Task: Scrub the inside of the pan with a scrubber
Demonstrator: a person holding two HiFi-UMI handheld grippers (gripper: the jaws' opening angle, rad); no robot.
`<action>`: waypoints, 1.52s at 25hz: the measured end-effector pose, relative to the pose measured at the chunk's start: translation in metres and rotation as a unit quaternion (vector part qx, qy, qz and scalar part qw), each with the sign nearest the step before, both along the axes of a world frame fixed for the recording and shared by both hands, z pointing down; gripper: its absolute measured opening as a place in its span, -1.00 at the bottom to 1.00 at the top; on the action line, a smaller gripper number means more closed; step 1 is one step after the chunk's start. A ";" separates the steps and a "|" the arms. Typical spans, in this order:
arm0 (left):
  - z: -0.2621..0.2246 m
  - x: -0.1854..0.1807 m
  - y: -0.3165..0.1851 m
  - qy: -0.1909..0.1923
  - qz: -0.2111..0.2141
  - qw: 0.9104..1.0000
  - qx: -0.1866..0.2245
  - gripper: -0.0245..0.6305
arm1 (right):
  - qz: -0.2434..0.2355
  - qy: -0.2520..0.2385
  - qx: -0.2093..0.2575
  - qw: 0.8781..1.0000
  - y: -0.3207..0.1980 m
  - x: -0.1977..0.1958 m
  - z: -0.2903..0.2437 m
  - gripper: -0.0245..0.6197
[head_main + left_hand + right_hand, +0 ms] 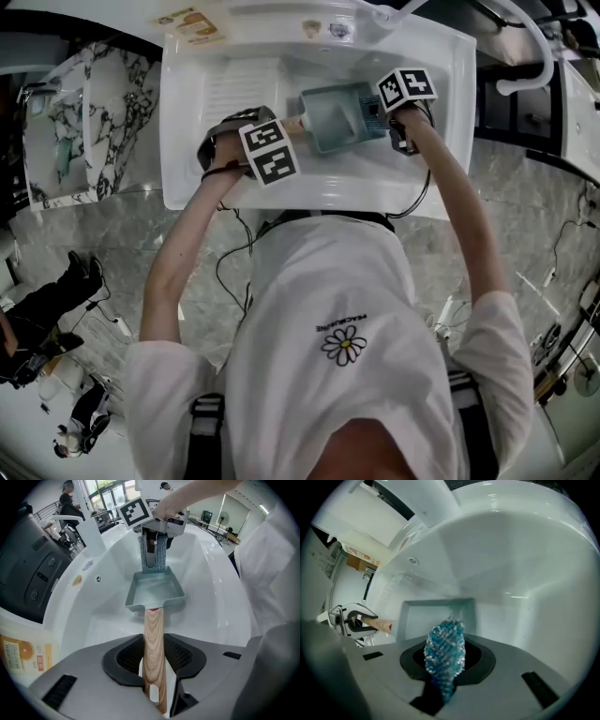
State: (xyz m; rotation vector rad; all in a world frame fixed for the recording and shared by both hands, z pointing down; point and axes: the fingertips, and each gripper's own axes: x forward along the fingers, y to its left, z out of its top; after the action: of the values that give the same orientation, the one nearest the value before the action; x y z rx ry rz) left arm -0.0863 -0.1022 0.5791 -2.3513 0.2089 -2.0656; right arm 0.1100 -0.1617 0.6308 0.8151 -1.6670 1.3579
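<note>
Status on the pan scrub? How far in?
Done: pan is in the sink, left gripper shut on its wooden handle, right gripper shut on the blue scrubber. In hand: scrubber at the pan's far end, inside the rim. Left: rest of the inside; no residue shows, so progress is unclear.

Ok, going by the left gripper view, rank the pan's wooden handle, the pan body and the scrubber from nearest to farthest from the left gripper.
1. wooden handle: clamped between the jaws of the left gripper, centre.
2. pan body: straight ahead, past the handle.
3. scrubber: at the pan's far end, hanging down from above.
</note>
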 end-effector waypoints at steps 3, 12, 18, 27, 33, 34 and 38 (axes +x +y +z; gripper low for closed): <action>0.001 0.000 0.000 -0.002 -0.001 1.000 0.000 -0.49 | -0.006 0.033 -0.004 0.999 0.008 0.019 0.015 -0.71; 0.001 0.001 -0.001 -0.003 -0.003 1.000 0.003 -0.49 | -0.033 0.070 -0.007 0.997 0.016 0.023 0.038 -0.72; 0.001 0.001 -0.001 -0.004 -0.005 1.000 0.003 -0.49 | -0.045 0.081 -0.012 0.996 0.016 0.020 0.044 -0.72; 0.002 0.000 -0.001 -0.008 -0.004 1.000 0.003 -0.49 | -0.062 0.090 -0.011 0.994 0.017 0.017 0.046 -0.71; 0.000 -0.002 -0.002 -0.009 -0.003 1.000 0.008 -0.49 | -0.065 0.081 -0.014 0.995 0.019 0.008 0.042 -0.72; 0.000 -0.002 -0.002 -0.009 -0.002 1.000 0.008 -0.49 | -0.070 0.081 -0.014 0.994 0.020 0.006 0.041 -0.72; 0.001 -0.002 0.000 -0.012 -0.004 1.000 0.006 -0.49 | -0.067 0.057 -0.022 0.996 0.024 -0.011 0.036 -0.72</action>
State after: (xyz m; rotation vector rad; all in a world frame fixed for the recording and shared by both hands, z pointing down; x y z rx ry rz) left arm -0.0884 -0.1025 0.5797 -2.3213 0.2305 -2.0896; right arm 0.0993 -0.1376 0.6666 0.7285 -1.5697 1.2281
